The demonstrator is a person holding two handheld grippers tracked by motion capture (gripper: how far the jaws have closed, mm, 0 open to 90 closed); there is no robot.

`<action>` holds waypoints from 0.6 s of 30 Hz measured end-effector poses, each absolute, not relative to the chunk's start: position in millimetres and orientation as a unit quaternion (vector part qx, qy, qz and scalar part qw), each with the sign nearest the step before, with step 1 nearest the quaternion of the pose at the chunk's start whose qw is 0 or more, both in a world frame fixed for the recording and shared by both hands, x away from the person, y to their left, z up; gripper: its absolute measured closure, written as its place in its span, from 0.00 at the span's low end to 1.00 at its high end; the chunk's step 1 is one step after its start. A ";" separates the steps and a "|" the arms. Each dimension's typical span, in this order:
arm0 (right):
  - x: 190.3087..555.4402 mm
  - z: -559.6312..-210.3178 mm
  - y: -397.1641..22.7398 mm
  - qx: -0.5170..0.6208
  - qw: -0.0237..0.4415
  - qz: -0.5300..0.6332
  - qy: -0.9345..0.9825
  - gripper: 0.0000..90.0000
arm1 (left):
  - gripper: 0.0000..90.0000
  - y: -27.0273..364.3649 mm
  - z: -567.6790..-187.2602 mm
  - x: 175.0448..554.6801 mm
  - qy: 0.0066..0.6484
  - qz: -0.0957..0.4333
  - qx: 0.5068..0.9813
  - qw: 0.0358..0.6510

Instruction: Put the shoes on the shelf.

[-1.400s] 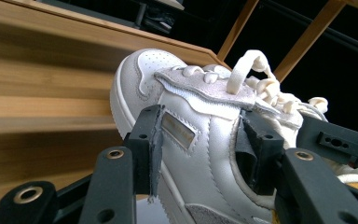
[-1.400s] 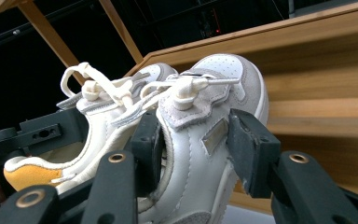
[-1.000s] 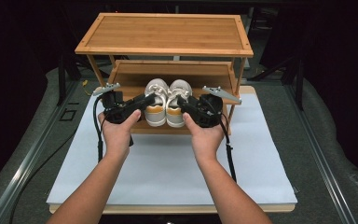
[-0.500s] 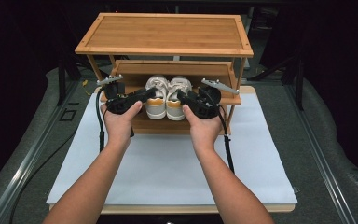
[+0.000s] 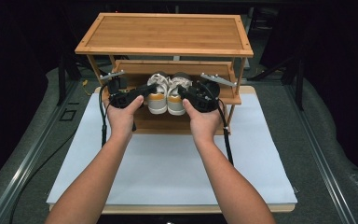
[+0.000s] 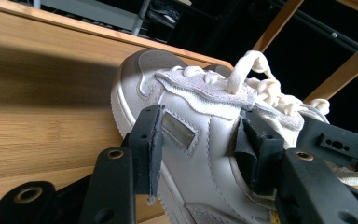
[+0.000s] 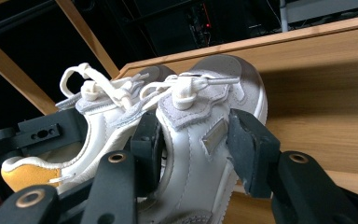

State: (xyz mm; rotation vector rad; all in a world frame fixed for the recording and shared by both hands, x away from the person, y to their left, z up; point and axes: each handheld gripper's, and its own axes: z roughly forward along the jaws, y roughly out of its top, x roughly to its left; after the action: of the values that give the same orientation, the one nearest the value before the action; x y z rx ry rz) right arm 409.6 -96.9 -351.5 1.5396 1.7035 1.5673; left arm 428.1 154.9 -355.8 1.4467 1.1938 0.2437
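A pair of white sneakers with tan heels sits side by side at the front of a bamboo rack's middle shelf point(image 5: 130, 69). My left gripper point(image 5: 145, 88) is shut on the left sneaker point(image 5: 157, 97), with its pads pressing both sides of the upper point(image 6: 186, 98) around the left gripper point(image 6: 203, 144). My right gripper point(image 5: 186, 91) is shut on the right sneaker point(image 5: 176, 97); in the right gripper view the right gripper point(image 7: 198, 147) clamps the shoe's laced upper point(image 7: 196, 88). The left sneaker point(image 7: 102, 116) lies right beside it, and their toes point into the rack.
The rack's top shelf point(image 5: 168, 32) overhangs the shoes, and its posts point(image 5: 235, 77) stand at the sides. A lower shelf point(image 5: 163, 123) lies under the hands. The rack stands on a white mat point(image 5: 168, 168) over a wooden board, with dark floor and rails around.
Both hands have moved away from the person toward the rack, carrying the pair of sneakers farther in over the middle shelf. Both grips are unchanged.
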 end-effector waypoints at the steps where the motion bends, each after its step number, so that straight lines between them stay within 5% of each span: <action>1: 410.8 -352.1 -97.1 0.545 0.178 0.557 0.601 0.62 | 0.61 155.1 -356.0 429.0 0.512 0.104 0.621 0.584; 18: 424.2 -358.1 -100.4 0.559 0.173 0.549 0.597 0.62 | 0.61 152.6 -363.0 446.2 0.517 0.085 0.627 0.577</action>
State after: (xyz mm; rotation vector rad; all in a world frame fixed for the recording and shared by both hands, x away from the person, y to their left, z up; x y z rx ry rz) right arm 424.2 -100.4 -358.1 1.5846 1.6942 1.5578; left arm 446.2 152.6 -363.0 1.4682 1.2092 0.2001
